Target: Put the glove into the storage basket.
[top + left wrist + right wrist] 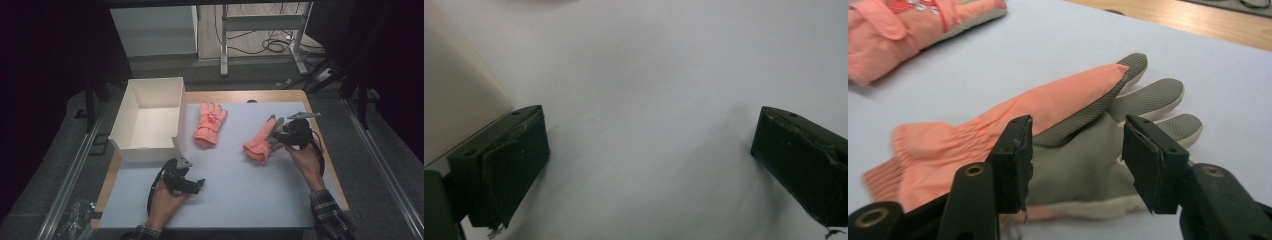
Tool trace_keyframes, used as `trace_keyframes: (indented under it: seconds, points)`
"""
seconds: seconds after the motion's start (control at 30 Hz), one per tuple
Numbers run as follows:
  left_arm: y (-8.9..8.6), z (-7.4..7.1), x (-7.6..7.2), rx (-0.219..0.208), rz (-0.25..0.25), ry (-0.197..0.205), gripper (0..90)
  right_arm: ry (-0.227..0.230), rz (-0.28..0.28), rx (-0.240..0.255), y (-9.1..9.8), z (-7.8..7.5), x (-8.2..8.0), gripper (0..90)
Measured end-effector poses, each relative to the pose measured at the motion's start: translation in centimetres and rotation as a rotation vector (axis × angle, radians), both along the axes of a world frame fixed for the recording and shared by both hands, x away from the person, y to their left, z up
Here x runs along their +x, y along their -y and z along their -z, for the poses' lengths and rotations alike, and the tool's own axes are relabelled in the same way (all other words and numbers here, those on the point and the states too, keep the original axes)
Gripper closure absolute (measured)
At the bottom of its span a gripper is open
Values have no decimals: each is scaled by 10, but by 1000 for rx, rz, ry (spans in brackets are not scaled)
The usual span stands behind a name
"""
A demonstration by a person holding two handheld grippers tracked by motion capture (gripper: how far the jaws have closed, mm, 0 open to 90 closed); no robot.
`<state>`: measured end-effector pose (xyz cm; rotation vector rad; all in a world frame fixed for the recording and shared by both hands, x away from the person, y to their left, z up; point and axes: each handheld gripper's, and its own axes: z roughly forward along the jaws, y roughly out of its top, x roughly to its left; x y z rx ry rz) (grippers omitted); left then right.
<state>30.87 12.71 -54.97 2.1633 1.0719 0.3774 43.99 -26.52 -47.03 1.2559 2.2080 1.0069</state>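
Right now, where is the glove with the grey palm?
In the high view, the grey-palmed glove lies right of centre on the white mat, beside the right gripper, right of the other glove.

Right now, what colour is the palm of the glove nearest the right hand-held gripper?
Grey, textured palm with a salmon-pink back; right gripper view shows it best.

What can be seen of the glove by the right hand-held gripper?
The glove is salmon-pink fabric with a grey textured palm and grey fingertips, a gathered wrist and a ribbed cuff. It lies on its side on the pale mat, cuff toward the person, fingers pointing away. The right hand-held gripper straddles its palm, jaws partly open; whether the pads press it I cannot tell. It lies apart from the other glove.
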Motion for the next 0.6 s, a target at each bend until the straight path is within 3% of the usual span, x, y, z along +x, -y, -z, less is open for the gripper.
trace_keyframes:
  seconds: [0.1, 0.27, 0.4, 0.47, 0.6]
  points:
    - [0, 0, 0, 1, 0, 0, 19, -26, 14, 1, -2, 8, 10, 468]
    - [0, 0, 0, 0, 0, 0, 19, -72, 42, -40, -5, 21, 20, 463]
    - [0, 0, 0, 0, 0, 0, 19, -70, 55, -57, -8, 33, 21, 585]
    - [0, 0, 0, 1, 0, 0, 19, -58, 69, -82, -11, 34, 19, 662]
    - [0, 0, 0, -1, 0, 1, 19, -67, 84, -76, -14, 33, 18, 807]
